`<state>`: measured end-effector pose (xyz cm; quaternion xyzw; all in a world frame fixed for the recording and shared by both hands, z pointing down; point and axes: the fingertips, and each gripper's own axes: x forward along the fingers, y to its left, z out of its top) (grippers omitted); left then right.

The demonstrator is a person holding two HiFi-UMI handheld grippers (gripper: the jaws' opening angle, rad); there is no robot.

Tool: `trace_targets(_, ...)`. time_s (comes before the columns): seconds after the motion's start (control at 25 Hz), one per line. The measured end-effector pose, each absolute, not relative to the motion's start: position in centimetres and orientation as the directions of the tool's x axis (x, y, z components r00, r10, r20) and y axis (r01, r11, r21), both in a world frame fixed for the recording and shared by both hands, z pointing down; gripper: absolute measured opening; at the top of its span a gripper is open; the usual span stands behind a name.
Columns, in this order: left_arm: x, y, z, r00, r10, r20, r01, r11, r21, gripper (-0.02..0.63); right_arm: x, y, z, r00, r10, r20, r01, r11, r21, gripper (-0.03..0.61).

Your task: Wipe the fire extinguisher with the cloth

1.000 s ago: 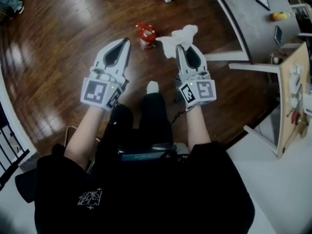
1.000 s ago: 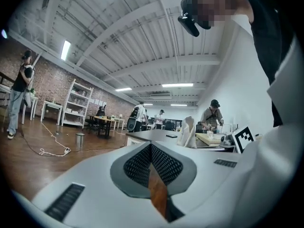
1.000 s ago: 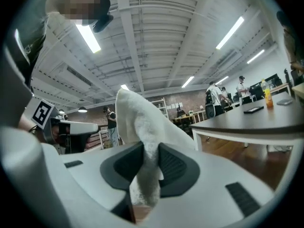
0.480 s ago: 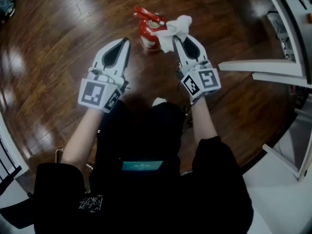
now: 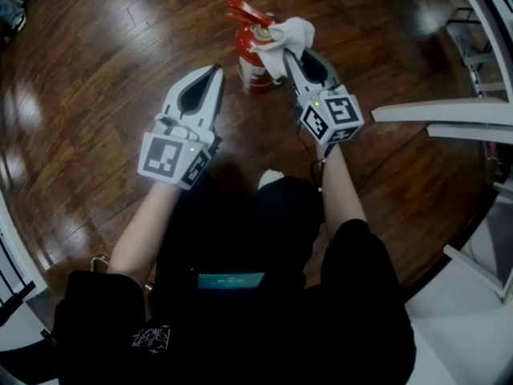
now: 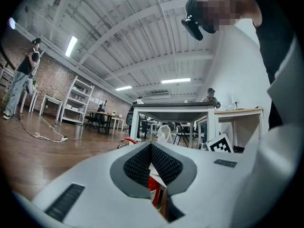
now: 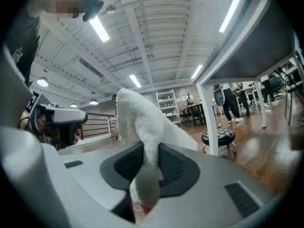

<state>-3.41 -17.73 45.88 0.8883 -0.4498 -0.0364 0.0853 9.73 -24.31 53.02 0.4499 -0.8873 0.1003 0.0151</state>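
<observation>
A small red fire extinguisher (image 5: 250, 61) stands upright on the wooden floor ahead of me, its red handle pointing left. A white cloth (image 5: 287, 40) is bunched against the extinguisher's top right side, with my right gripper (image 5: 295, 57) shut on it. The right gripper view has the cloth (image 7: 142, 122) rising from between the jaws, with a bit of red showing below it. My left gripper (image 5: 215, 72) is shut and holds nothing, its tip a short way left of the extinguisher. Through the gap under its jaws the left gripper view catches a sliver of the red extinguisher (image 6: 154, 186).
A white table frame (image 5: 441, 115) juts in from the right. My dark-clothed legs and a white shoe tip (image 5: 271, 180) lie below the grippers. The left gripper view takes in distant tables, shelving (image 6: 78, 101) and people across the room.
The extinguisher has come closer as my view shifted. My right gripper has carried the cloth from beside the extinguisher onto its top. My left gripper has edged toward it.
</observation>
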Motion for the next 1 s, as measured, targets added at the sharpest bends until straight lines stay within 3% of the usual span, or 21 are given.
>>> trace_targets(0.28, -3.4, -17.0, 46.1, 0.596, -0.803, 0.01, -0.788, -0.582, 0.203, 0.003, 9.6, -23.3, 59.8, -0.592, -0.778, 0.209, -0.806, 0.572, -0.156, 0.114)
trace_targets(0.72, -4.9, -16.6, 46.6, 0.582, -0.813, 0.014, -0.799, -0.568, 0.199, 0.003, 9.5, -22.3, 76.1, -0.554, -0.675, 0.487, -0.827, 0.513, -0.23, 0.114)
trace_targets(0.84, -5.0, -16.4, 46.5, 0.585, -0.811, 0.008, -0.795, -0.571, 0.202, 0.003, 9.9, -21.9, 74.1, -0.562, -0.693, 0.452, -0.824, 0.513, -0.24, 0.112)
trace_targets(1.0, -5.4, -16.3, 46.4, 0.586, -0.81, -0.002, -0.792, -0.574, 0.208, 0.003, 10.1, -21.1, 64.1, -0.592, -0.765, 0.251, -0.804, 0.539, -0.252, 0.113)
